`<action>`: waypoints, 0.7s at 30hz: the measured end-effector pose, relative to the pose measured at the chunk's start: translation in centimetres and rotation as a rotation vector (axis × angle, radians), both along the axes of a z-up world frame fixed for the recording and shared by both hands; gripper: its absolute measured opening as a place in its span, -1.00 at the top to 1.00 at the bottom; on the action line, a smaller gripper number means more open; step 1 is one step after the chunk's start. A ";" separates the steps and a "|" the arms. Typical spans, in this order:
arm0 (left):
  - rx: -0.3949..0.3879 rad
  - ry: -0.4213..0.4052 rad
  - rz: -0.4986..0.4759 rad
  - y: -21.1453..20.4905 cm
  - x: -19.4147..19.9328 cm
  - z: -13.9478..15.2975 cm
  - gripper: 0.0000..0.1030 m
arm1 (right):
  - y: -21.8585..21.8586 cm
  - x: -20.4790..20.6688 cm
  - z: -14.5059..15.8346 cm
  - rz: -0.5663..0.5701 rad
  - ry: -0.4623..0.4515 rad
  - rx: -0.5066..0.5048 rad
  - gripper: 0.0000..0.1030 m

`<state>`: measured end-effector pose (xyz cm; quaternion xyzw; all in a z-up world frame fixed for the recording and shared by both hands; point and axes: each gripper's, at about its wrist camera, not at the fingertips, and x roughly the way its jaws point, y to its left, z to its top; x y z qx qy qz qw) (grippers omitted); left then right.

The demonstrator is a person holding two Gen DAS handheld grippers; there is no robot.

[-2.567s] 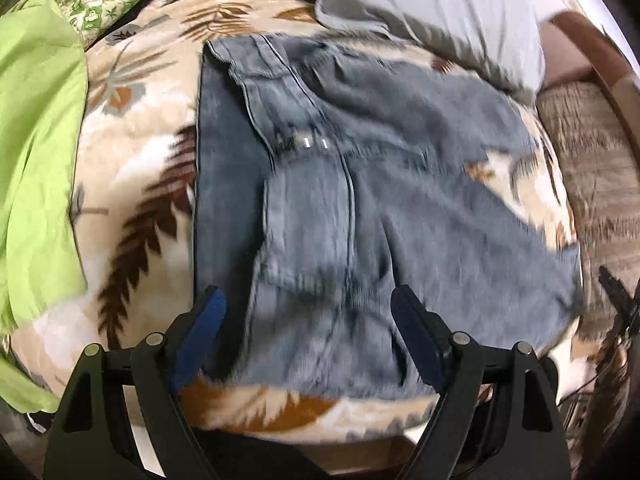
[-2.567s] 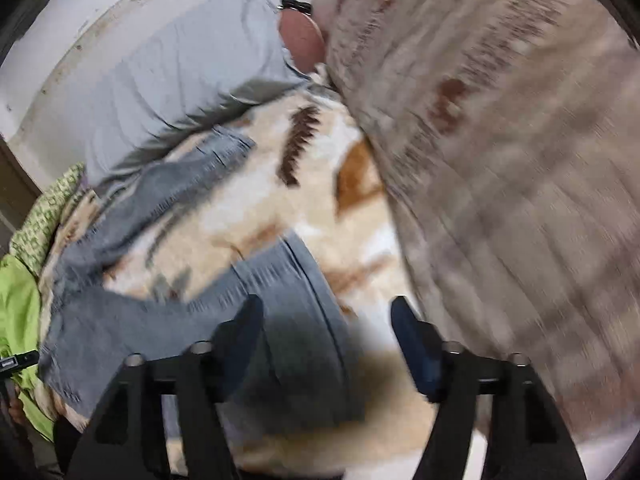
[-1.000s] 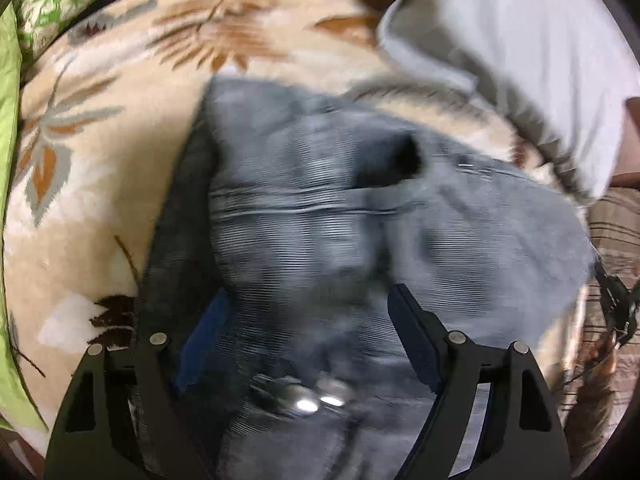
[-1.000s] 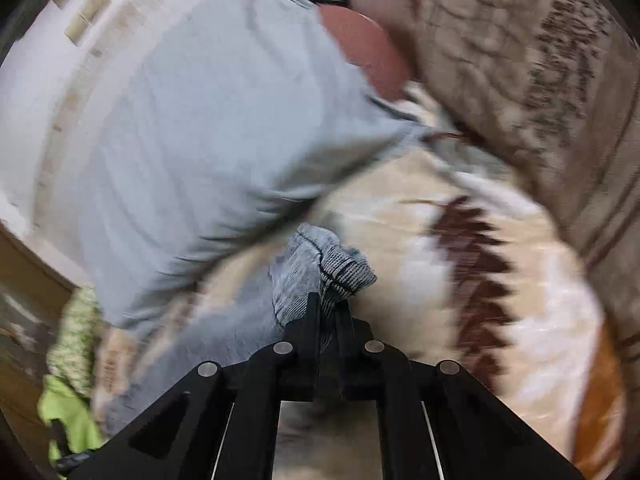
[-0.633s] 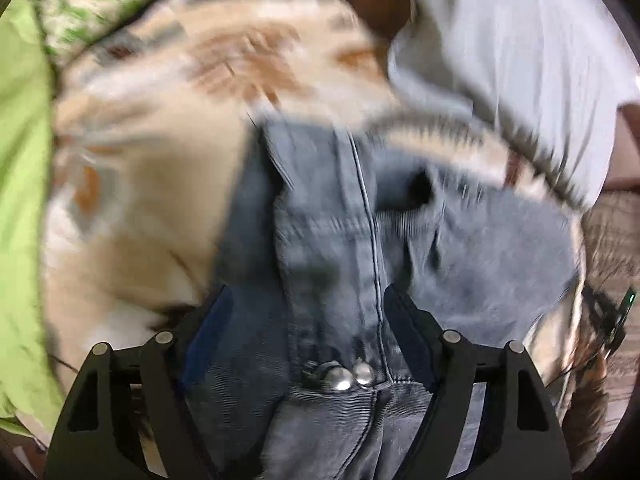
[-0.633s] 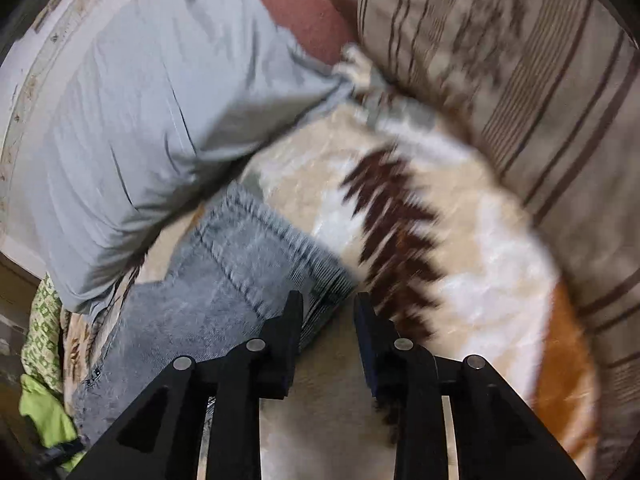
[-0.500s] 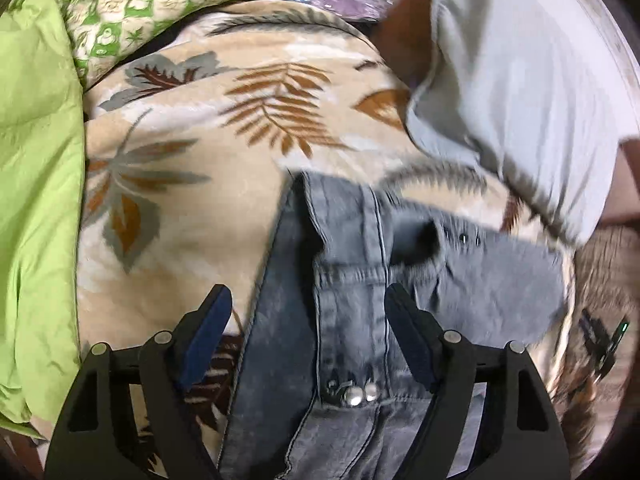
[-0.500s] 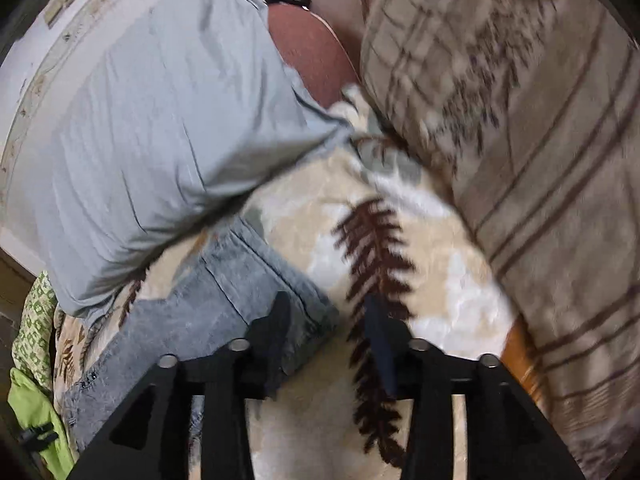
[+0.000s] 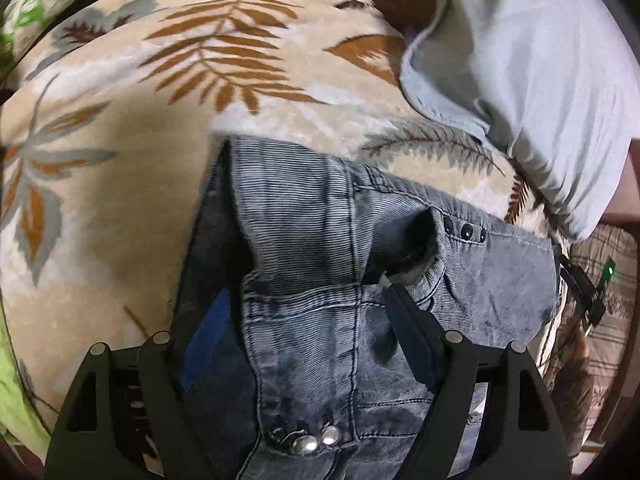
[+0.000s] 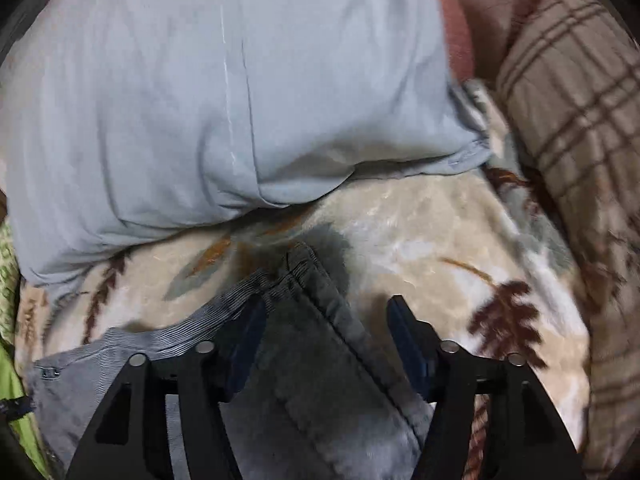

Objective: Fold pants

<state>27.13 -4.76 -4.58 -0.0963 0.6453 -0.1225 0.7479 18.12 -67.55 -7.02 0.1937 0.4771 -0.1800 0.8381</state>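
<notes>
The grey-blue denim pants [image 9: 320,280] lie folded on a beige leaf-print blanket [image 9: 120,160]. In the left wrist view the waistband with two metal snaps [image 9: 316,442] sits between my fingers. My left gripper [image 9: 308,312] is open, low over the waistband. In the right wrist view a leg hem [image 10: 304,276] of the pants [image 10: 320,380] lies between my fingers. My right gripper [image 10: 326,316] is open and holds nothing, just above the hem.
A light grey pillow [image 10: 224,92] lies along the far side, also in the left wrist view [image 9: 540,80]. A brown plaid cushion [image 10: 580,120] stands at the right. Green fabric [image 9: 16,400] lies at the left edge.
My right gripper let go of the leg hem and opened wide; the hem now rests on the blanket. My left gripper stayed open and moved closer over the waistband.
</notes>
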 end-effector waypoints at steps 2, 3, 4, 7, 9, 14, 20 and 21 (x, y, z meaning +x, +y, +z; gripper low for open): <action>-0.002 -0.008 -0.003 -0.2 0.1 0.0 -0.55 | 0.9 0.3 -0.1 0.041 0.029 -0.081 0.43; 0.004 -0.025 -0.002 -0.3 0.2 0.1 -0.55 | 0.9 0.0 0.4 0.047 0.012 -0.098 0.72; 0.027 -0.050 0.005 -0.4 0.3 0.1 -0.55 | 0.4 -0.5 0.8 0.028 -0.019 -0.084 0.93; 0.098 -0.044 0.033 -0.5 1.0 -1.6 -0.55 | -2.5 -2.2 0.0 -0.096 0.008 -0.083 1.00; 0.135 -0.059 0.023 -1.1 1.1 -1.9 -0.55 | -3.3 -3.3 -0.5 -0.105 0.003 -0.048 1.00; 0.094 -0.047 0.011 -0.8 0.6 -0.3 -0.25 | -3.4 -6.2 1.9 -0.088 -0.103 0.036 0.83; -0.019 -0.081 0.129 3.5 1.7 3.1 -0.42 | -3.0 -6.6 3.0 -0.077 -0.136 0.071 -0.10; -0.031 -0.054 0.133 3.8 2.2 2.9 -0.46 | -2.6 -5.0 2.7 -0.076 -0.140 0.087 -0.11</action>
